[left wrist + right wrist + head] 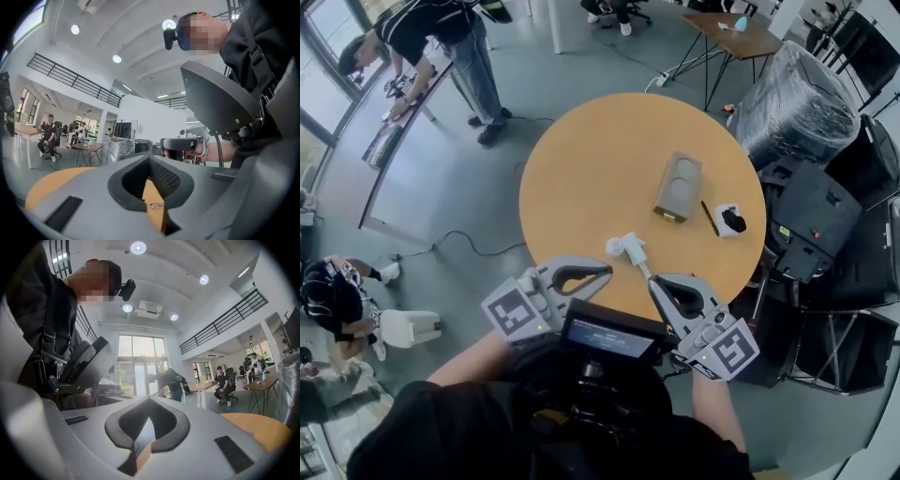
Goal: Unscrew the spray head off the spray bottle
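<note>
- White spray head [627, 247] with thin tube, lying off tan bottle [678, 186], near front edge of round table [572, 159].
- Just ahead of left gripper [606, 272] and right gripper [654, 282], between tips; both jaws together, empty.
- Bare tabletop left; pen [710, 217] right of bottle.

Head view: overhead, steeply down on table [572, 178]; left gripper [607, 273], right gripper [653, 281] close below. Gripper views: low, level, along own jaws, each facing the other's side. Shared: table edge.
</note>
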{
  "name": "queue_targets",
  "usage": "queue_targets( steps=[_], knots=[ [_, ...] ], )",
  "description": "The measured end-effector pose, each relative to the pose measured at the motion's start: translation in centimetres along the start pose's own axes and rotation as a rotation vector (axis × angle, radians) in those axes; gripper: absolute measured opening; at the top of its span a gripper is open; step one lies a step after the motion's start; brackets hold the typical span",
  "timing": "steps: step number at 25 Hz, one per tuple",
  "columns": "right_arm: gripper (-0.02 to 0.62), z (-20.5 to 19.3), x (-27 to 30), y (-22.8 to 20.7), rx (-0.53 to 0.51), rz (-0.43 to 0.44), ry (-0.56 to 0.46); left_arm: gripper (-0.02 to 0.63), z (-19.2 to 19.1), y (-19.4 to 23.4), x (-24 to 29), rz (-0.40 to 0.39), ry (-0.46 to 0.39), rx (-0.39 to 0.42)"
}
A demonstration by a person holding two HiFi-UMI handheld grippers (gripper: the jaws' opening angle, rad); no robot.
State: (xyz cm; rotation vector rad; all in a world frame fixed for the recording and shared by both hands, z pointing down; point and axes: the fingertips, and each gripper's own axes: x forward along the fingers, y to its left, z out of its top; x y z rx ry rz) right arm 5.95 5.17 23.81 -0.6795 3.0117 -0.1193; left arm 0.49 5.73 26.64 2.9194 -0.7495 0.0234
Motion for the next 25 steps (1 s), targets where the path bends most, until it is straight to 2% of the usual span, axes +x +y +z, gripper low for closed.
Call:
queue_targets(
  steps=[10, 25],
  knots=[
    [0.008, -1.1, -0.7, 0.3, 0.009, 0.008, 0.014, 0.002, -0.2, -0.5, 0.1, 0.014, -0.001, 0.029],
    [0.008, -2.2, 0.9, 0.8, 0.01, 0.016, 0.028, 0.0, -1.1, 0.2, -0.4, -0.009, 0.02, 0.053]
  ],
)
